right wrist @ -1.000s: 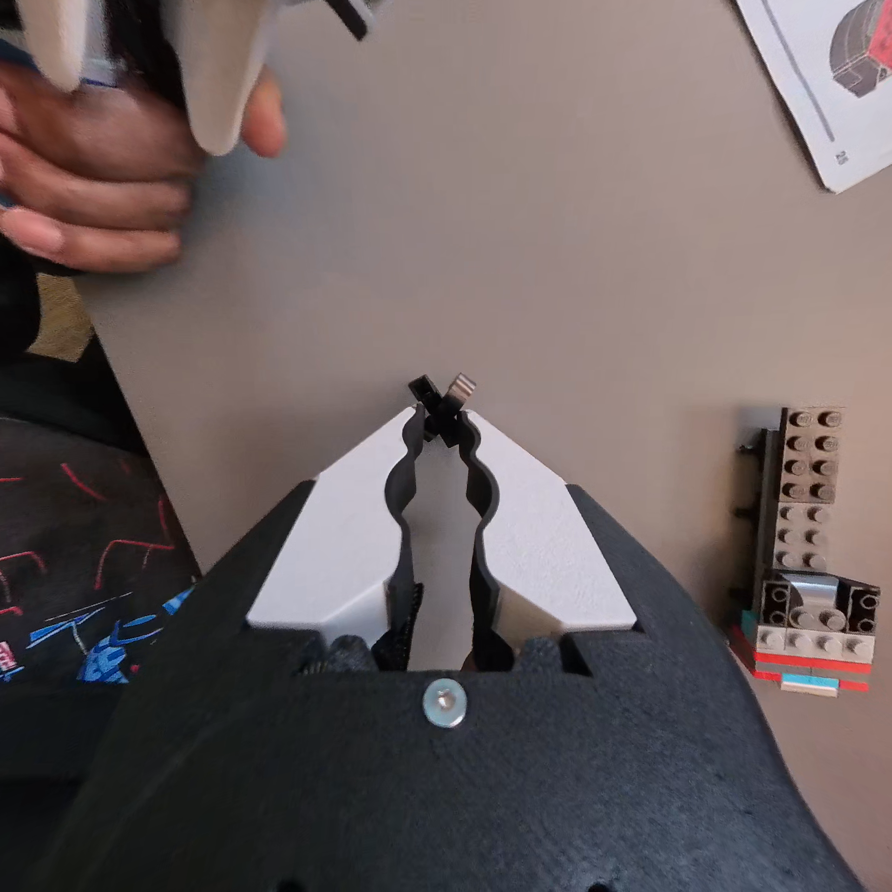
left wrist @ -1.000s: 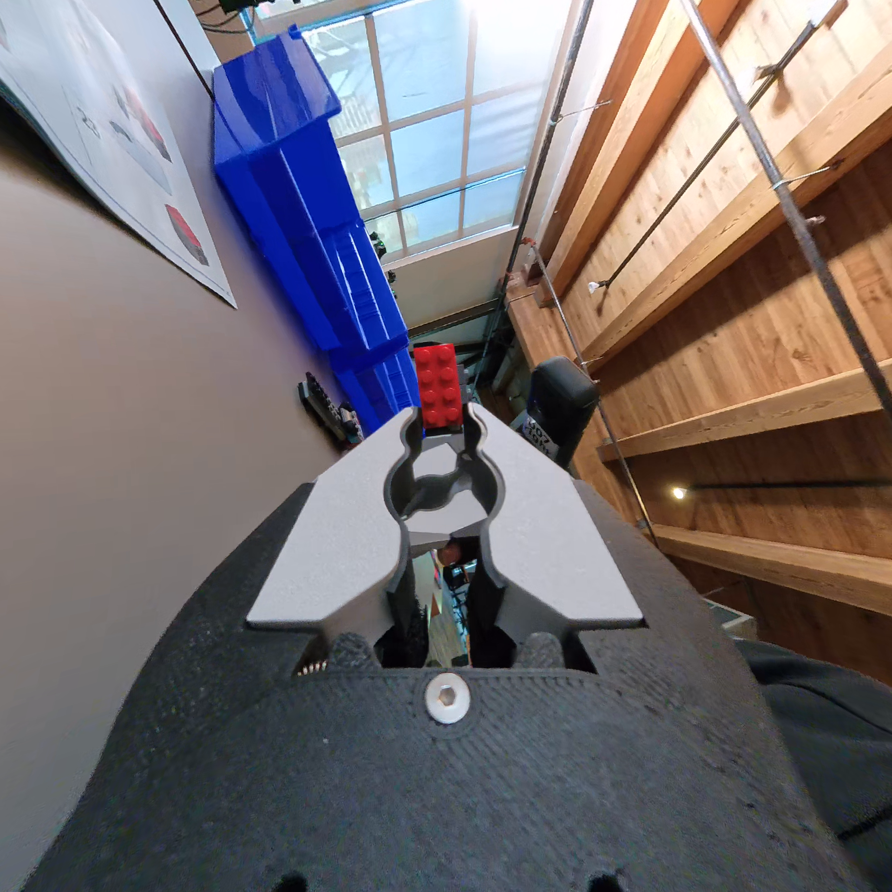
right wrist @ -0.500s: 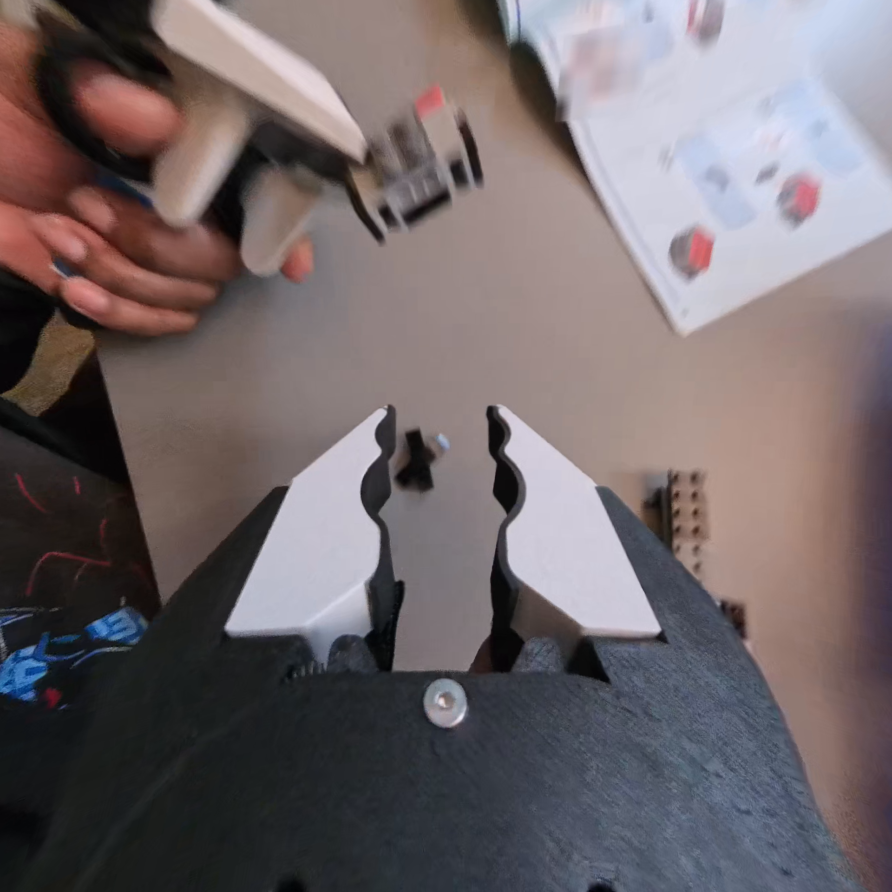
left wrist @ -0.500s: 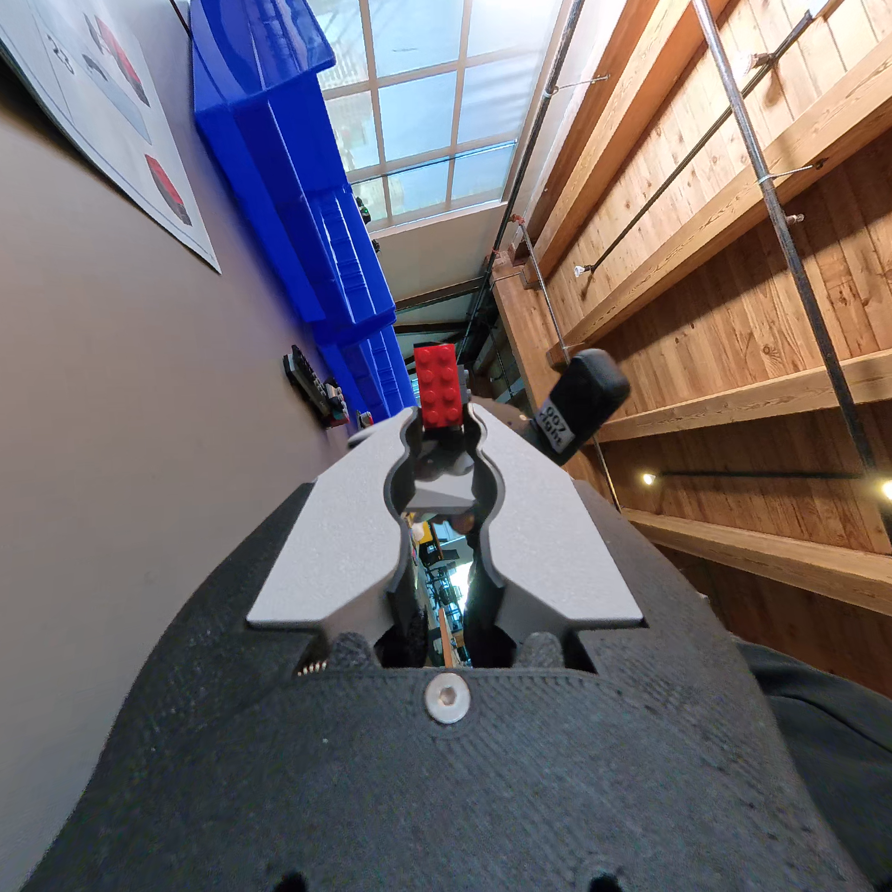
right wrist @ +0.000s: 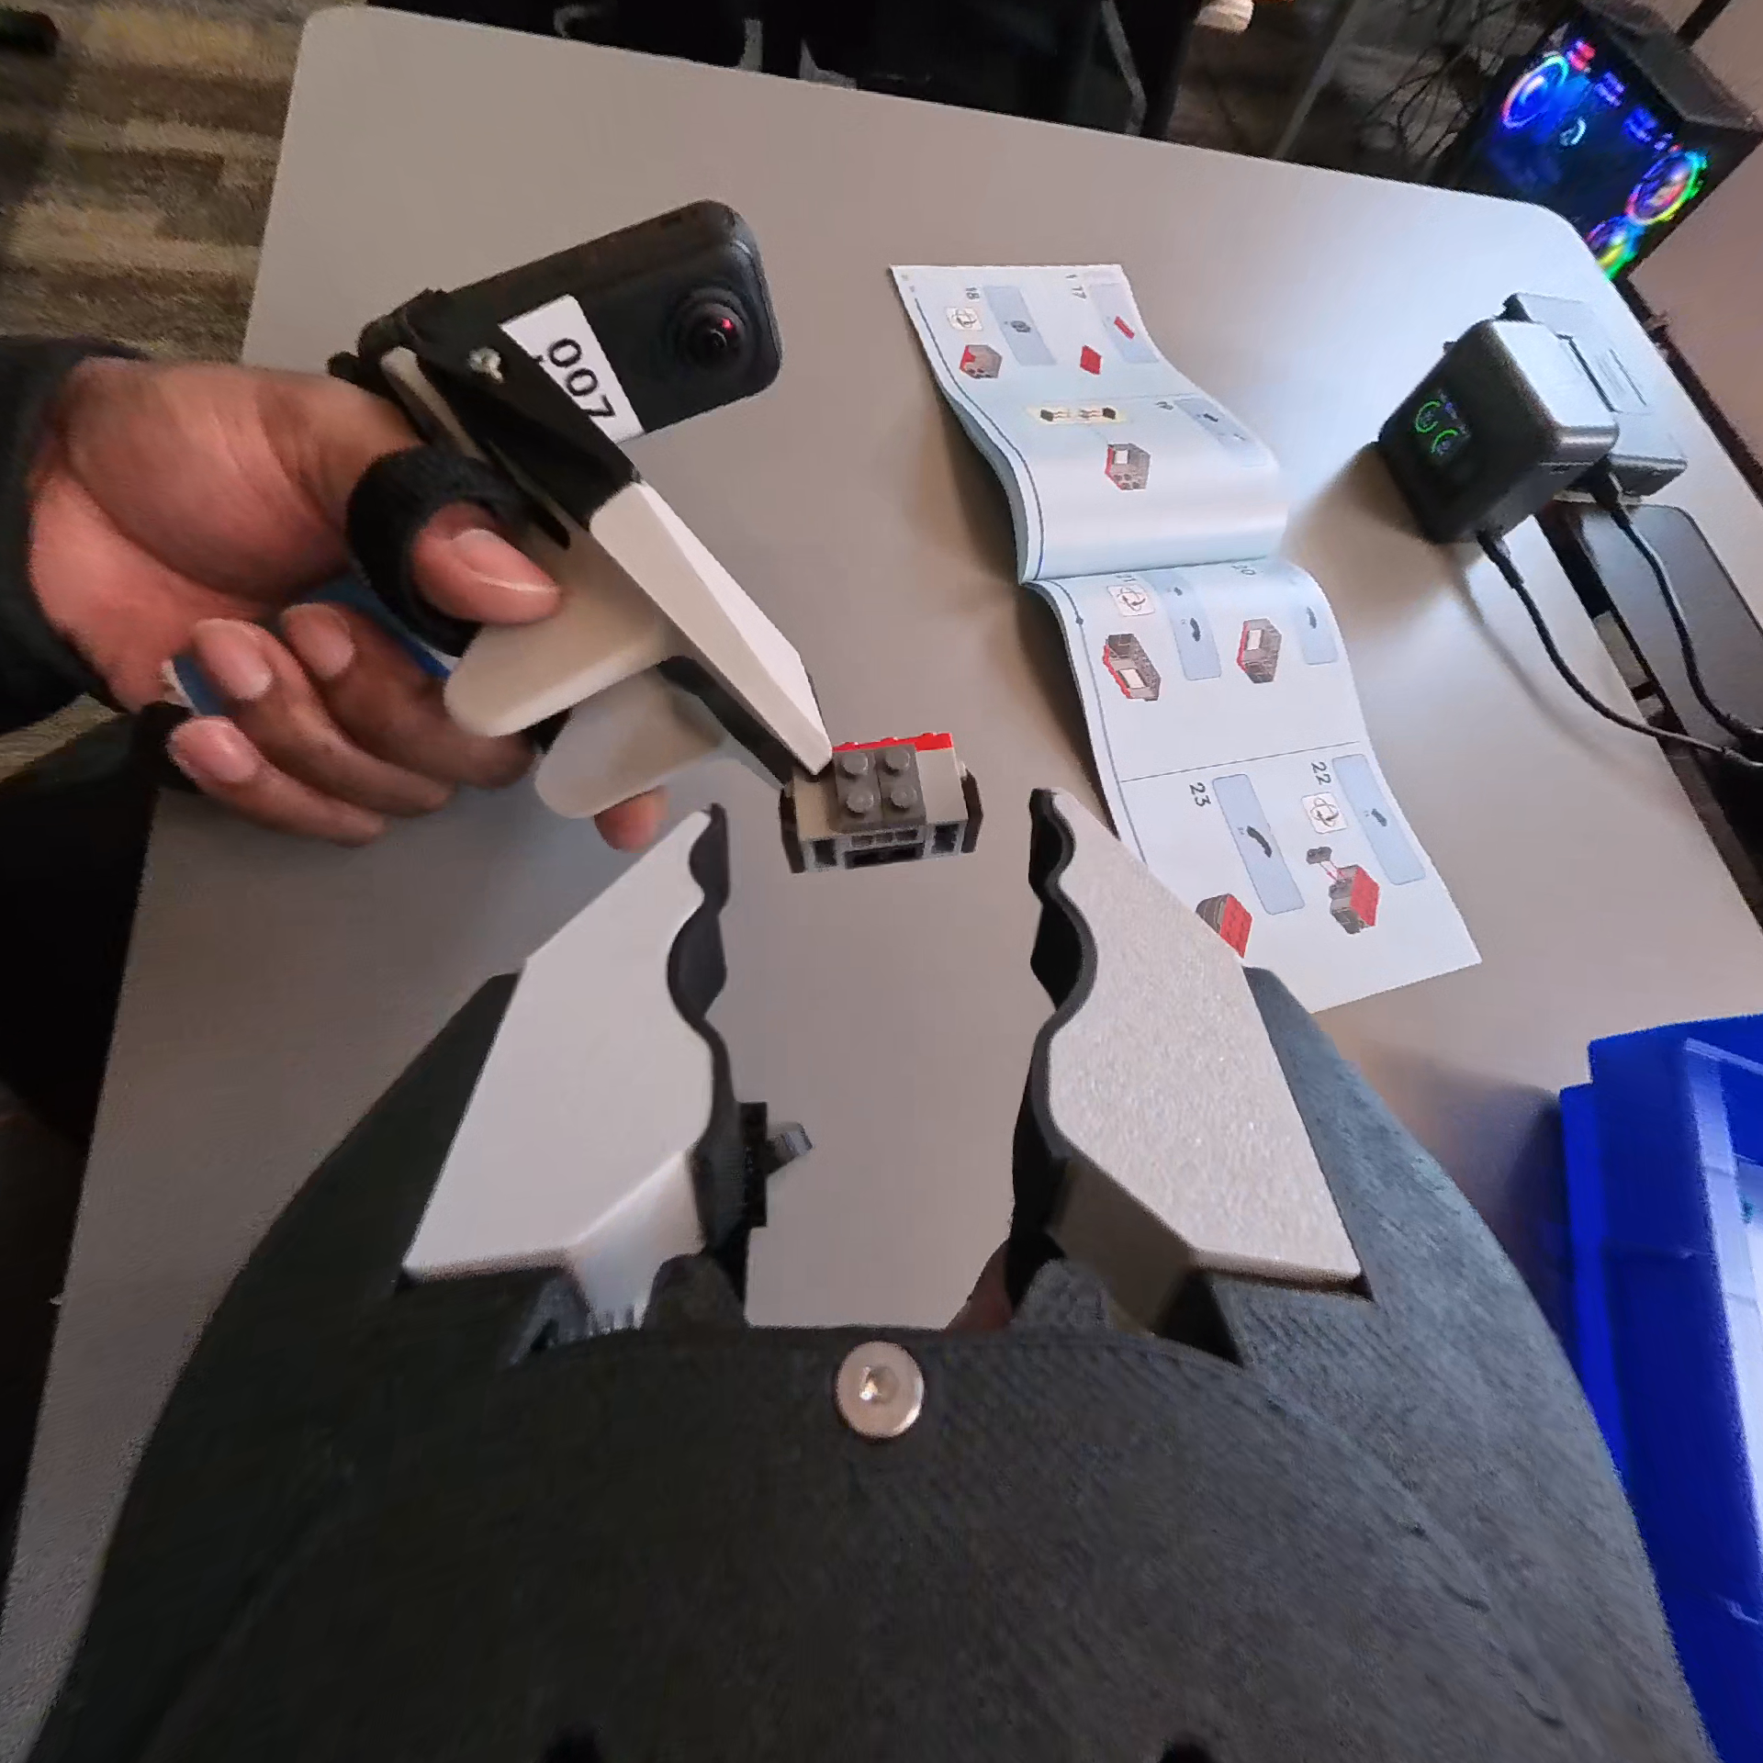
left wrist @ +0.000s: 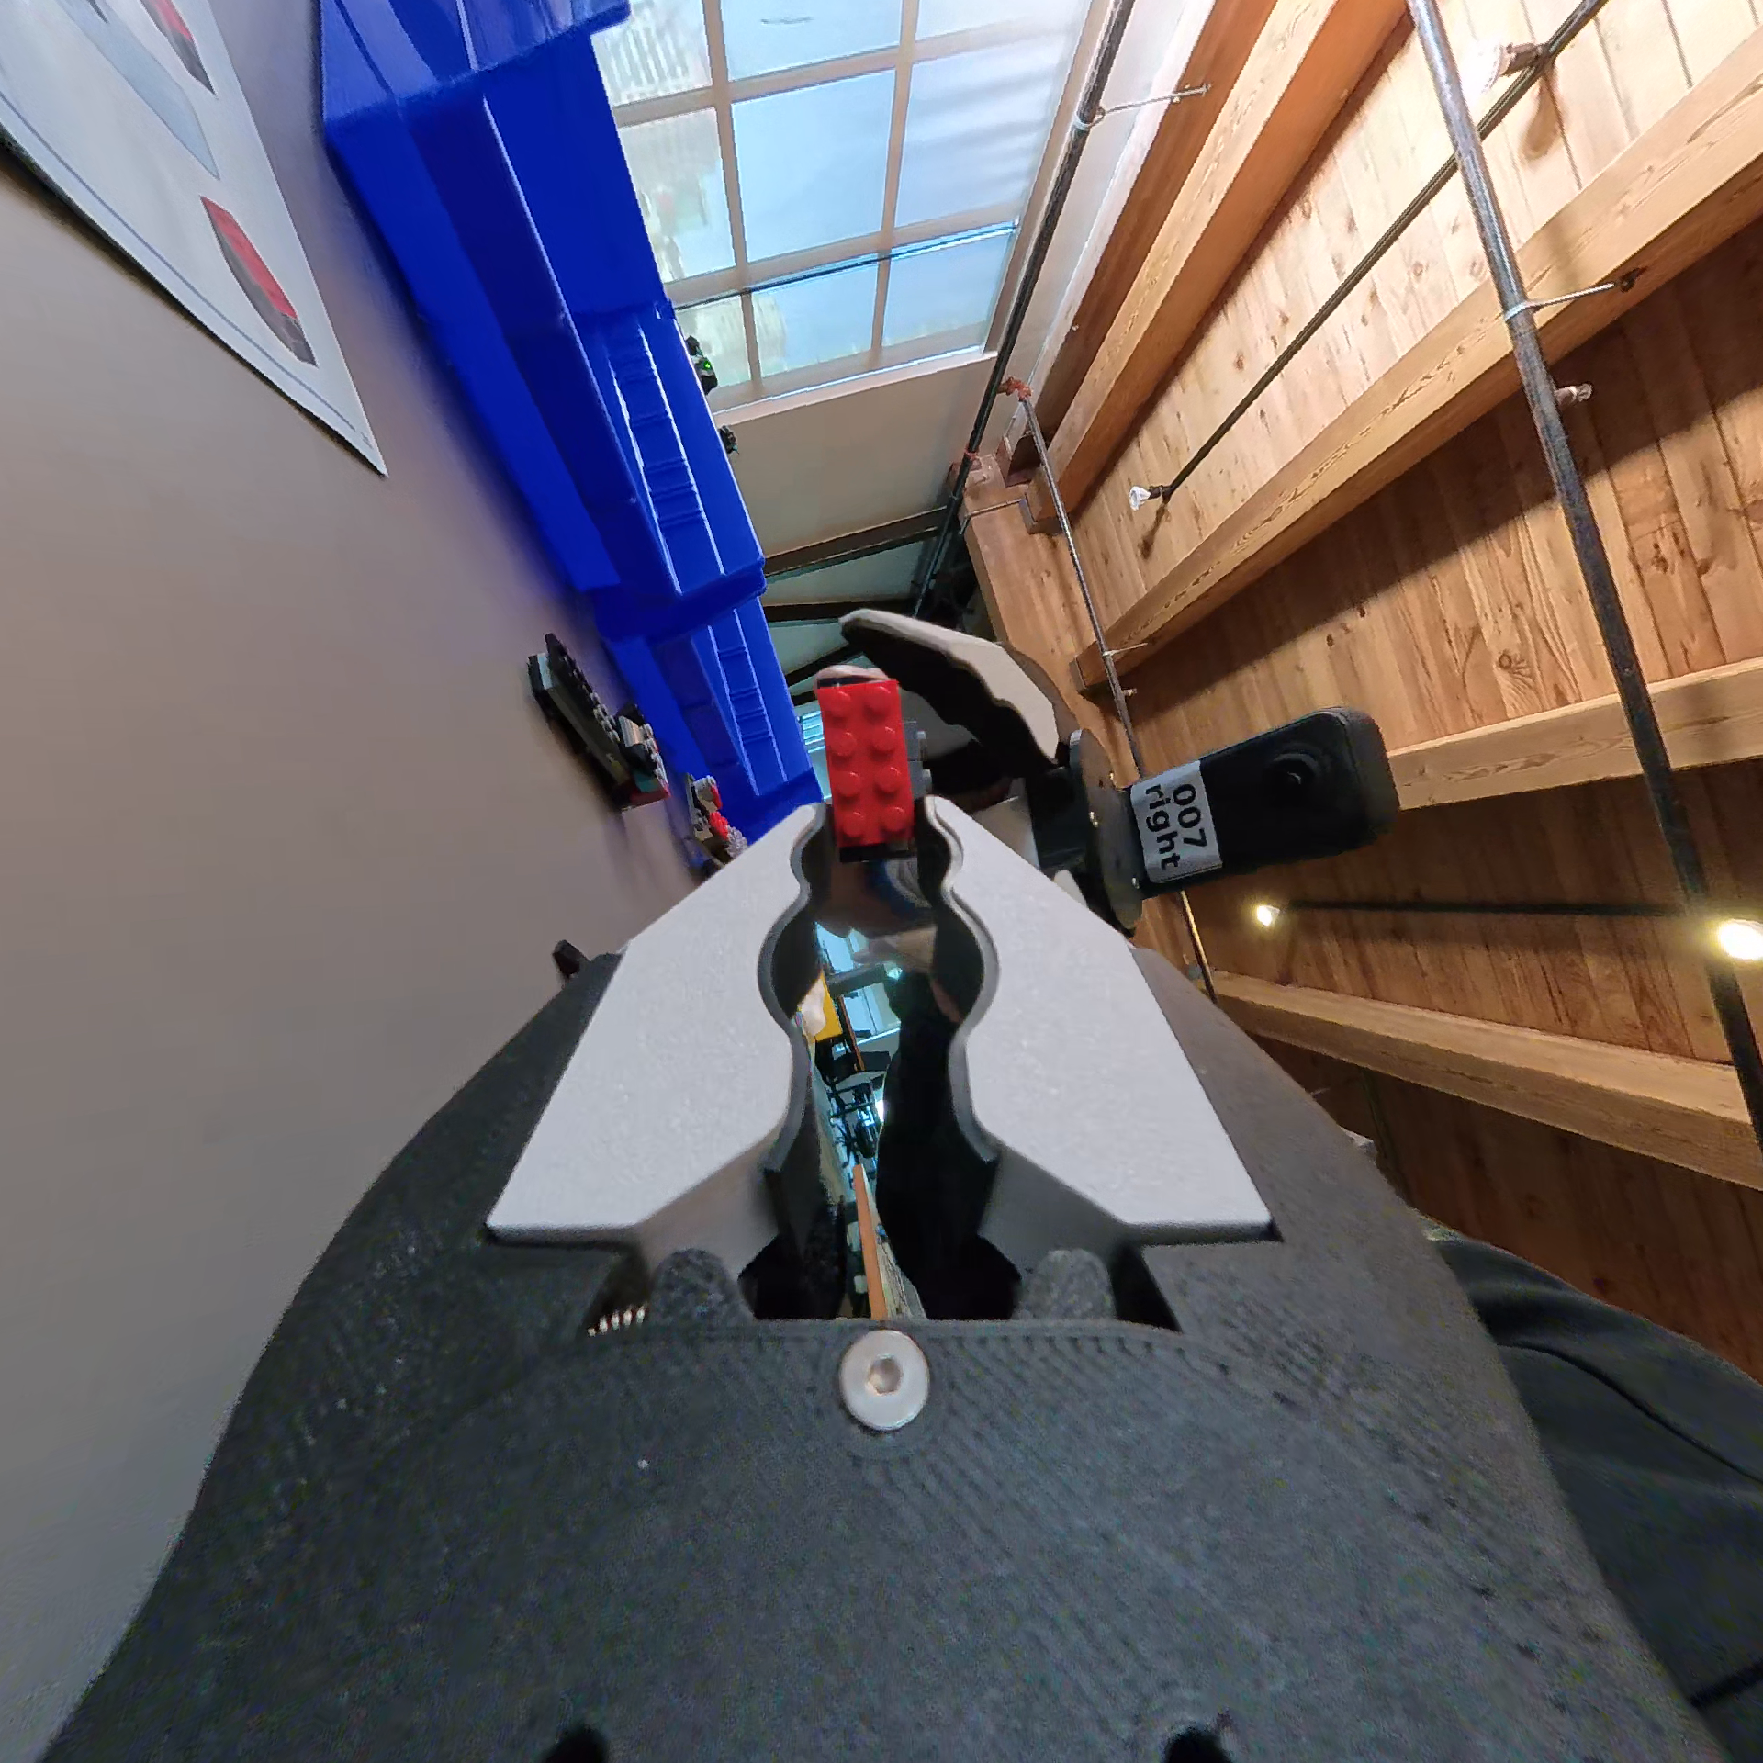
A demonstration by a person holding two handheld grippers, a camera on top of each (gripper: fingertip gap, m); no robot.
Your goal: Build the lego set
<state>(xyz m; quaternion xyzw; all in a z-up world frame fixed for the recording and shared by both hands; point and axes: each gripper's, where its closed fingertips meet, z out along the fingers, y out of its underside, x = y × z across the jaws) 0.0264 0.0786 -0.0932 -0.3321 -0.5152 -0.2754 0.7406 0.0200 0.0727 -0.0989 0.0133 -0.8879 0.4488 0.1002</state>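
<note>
**Left tool gripped the sub-assembly; right tool stood wide**

Your hand [right wrist: 238,591] held the left tool [right wrist: 811,763] above the grey bench [right wrist: 477,191], its tips closed on the small lego block [right wrist: 878,801]: grey studs up, a red plate on the far side. Your right tool [right wrist: 873,830] faced that block from just beside it, fingers spread wide with nothing between them. A tiny dark piece [right wrist: 773,1140] lay on the bench beside its left finger. Further right lay the open instruction booklet [right wrist: 1192,591], then a black charger [right wrist: 1488,429] with cables, and a blue bin [right wrist: 1679,1240] at the edge; what it held you could not tell.

Only the left wrist view showed the block's red plate [left wrist: 866,763] face on, a partly built model [left wrist: 596,730] on the bench against the row of blue bins [left wrist: 572,382], and the right tool's camera [left wrist: 1269,801].
</note>
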